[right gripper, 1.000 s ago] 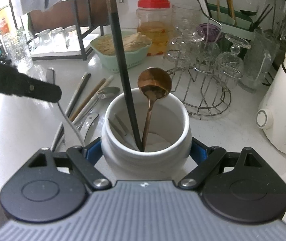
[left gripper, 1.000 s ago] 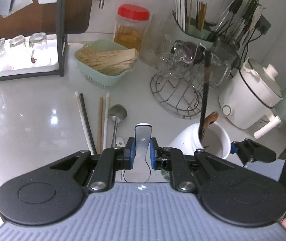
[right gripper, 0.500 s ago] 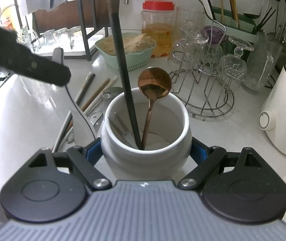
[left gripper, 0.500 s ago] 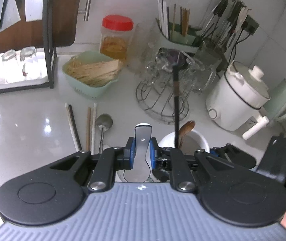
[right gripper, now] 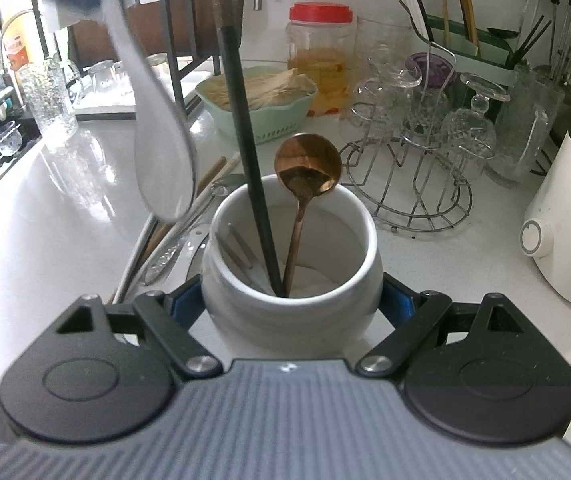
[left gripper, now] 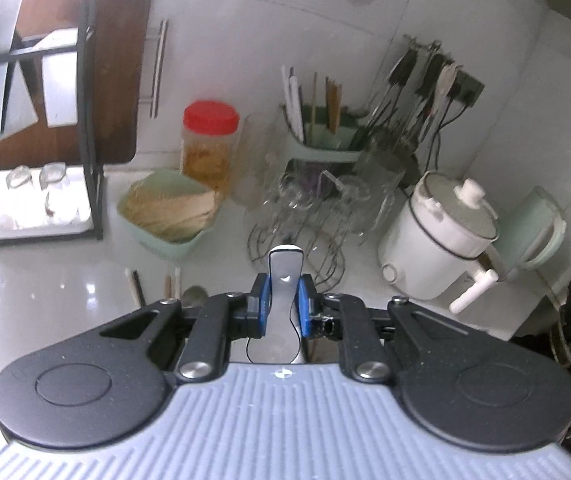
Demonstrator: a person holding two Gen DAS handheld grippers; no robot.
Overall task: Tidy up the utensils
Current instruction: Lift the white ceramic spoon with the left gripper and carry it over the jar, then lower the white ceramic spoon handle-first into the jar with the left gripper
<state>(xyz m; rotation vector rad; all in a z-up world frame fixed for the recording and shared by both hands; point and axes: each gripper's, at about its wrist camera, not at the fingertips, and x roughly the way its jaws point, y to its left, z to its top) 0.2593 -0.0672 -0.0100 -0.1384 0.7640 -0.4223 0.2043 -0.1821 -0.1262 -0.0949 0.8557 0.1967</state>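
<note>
1. Plainly, your left gripper (left gripper: 284,312) was closed on the handle of a white ceramic spoon (left gripper: 284,280), its blue pads pressed to either side of the handle.
2. From the right wrist view, that white ceramic spoon (right gripper: 163,160) hung bowl-down in the air, above the counter (right gripper: 45,240) and just left of the jar, apart from its rim; the left gripper itself showed only as a dark blur at the top left corner.
3. Your right gripper (right gripper: 291,304) gripped the white jar (right gripper: 289,304) across its belly, jaws spread wide, with a blue pad on each flank.
4. Inside the jar stood a copper spoon (right gripper: 307,172), bowl up and leaning on the far rim, and a long black utensil (right gripper: 245,140) whose upper end ran out of view.
5. What looked like two pale thin pieces (right gripper: 241,252) lay against the jar's inner left wall; you could not make out what they were.
6. On the counter left of the jar lay chopsticks (right gripper: 209,172) and a metal spoon (right gripper: 229,182), side by side.
7. Behind them sat a green basket (right gripper: 261,120), a red-lidded jar (right gripper: 321,60) and a wire glass rack (right gripper: 417,184).
</note>
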